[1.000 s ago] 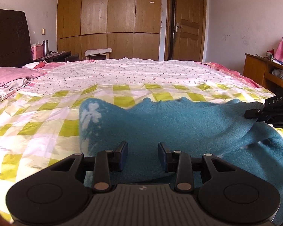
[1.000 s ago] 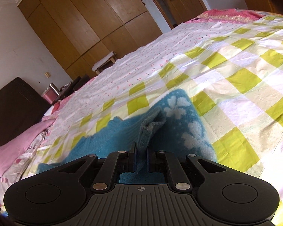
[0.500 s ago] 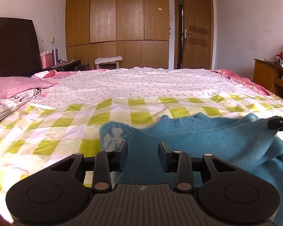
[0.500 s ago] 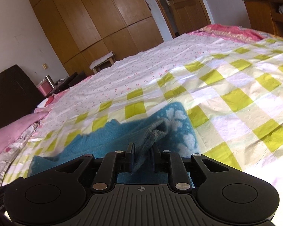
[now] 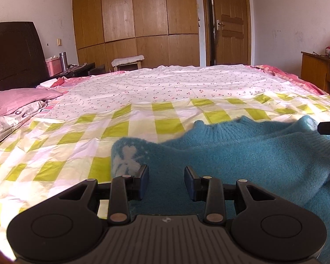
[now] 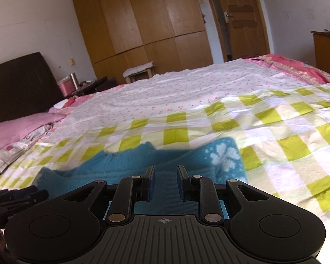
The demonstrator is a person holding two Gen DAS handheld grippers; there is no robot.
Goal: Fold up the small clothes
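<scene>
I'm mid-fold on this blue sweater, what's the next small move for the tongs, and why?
Probably lower the left tongs onto the sweater edge below and close. Both the left and the right tongs are open and empty, with the sweater lying loose on the bedspread.

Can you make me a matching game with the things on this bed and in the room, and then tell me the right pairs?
Things:
1. sweater
2. pillow
3. wardrobe
4. left gripper

Descriptions:
A. pink, near the headboard
B. open, nothing between its fingers
C. teal with white flower shapes, lying on the checked sheet
D. brown wood, against the far wall

Pairs: 1-C, 2-A, 3-D, 4-B
</scene>
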